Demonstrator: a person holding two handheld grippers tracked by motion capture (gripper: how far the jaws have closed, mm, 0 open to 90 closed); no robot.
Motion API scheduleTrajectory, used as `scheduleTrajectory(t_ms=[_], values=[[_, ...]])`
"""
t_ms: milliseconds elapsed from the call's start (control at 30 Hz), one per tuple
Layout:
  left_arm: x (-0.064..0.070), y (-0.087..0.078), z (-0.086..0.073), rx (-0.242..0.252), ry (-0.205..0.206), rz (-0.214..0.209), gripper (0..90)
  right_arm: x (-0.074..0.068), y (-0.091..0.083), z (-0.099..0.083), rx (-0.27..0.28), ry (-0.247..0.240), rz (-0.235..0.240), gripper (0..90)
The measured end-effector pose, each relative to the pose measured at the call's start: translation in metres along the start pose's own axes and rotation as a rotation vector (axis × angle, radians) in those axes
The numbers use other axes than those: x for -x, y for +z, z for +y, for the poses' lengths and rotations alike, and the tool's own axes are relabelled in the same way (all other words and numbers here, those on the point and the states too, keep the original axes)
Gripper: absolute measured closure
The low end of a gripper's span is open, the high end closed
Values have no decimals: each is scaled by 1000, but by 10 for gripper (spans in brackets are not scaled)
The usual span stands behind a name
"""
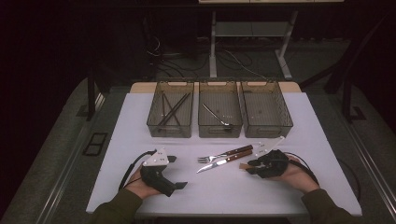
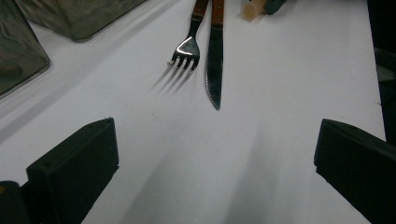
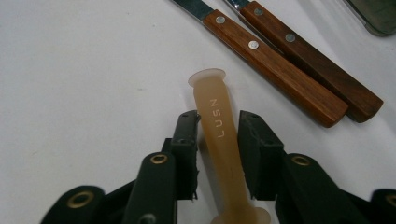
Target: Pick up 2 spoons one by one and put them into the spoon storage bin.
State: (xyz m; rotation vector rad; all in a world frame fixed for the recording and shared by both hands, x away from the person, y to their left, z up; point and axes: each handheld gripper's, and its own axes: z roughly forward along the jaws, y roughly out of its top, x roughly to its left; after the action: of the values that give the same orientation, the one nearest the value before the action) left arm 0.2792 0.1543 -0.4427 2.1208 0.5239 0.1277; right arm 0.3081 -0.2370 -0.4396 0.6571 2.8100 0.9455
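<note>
Amber, translucent and marked with pale letters, the silicone handle [image 3: 219, 140] sits pinched between the two black jaws of the right gripper [image 3: 218, 133], which close narrowly on its shaft from either side. Its flared end points away from the camera in the right gripper view, towards the two wooden handles lying just beyond it. In the high view the right gripper [image 1: 254, 164] lies low on the white table [image 1: 299, 140], cupped from beneath by the person's right hand [image 1: 294, 175], with the forearm coming in from the lower right at a slant and the wrist turned so the jaws aim leftwards at the cutlery.

The left gripper [image 1: 180, 171] rests on the table at the near left, held in the left hand [image 1: 144, 186] (the sleeve is olive green), its grey three-cornered plate on top. Its jaws stand wide apart with nothing between them; in the left gripper view they frame bare tabletop, and the fork [image 2: 187, 49] and the knife [image 2: 214, 70] lie ahead, side by side, tines and blade tip pointing towards the camera.

In the high view the fork [image 1: 224, 155] and the knife [image 1: 223, 162] lie parallel between the two grippers, their handles nearest the right one. Behind them stand three smoky clear bins [image 1: 219, 116] in a row; the left one holds dark sticks, the middle one a metal utensil.
</note>
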Motion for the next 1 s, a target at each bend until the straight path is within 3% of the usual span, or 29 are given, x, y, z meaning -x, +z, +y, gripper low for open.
scheduleTrajectory(t_ms=[167,267,433,600,833,1000], values=[[0,0,0,-3,3,-1,0,-1,0,0,-11,-37,-14,739],[0,0,0,-2,2,-1,0,-2,0,1,-11,-12,0,745],[0,0,0,-2,5,-1,0,-2,0,2,-22,-25,-16,748],[1,0,0,1,2,-2,0,-1,-3,2,-16,9,-12,748],[1,0,0,-1,8,-3,0,3,-14,2,40,74,-15,748],[1,0,0,-3,8,-3,0,5,-19,3,60,82,-24,747]])
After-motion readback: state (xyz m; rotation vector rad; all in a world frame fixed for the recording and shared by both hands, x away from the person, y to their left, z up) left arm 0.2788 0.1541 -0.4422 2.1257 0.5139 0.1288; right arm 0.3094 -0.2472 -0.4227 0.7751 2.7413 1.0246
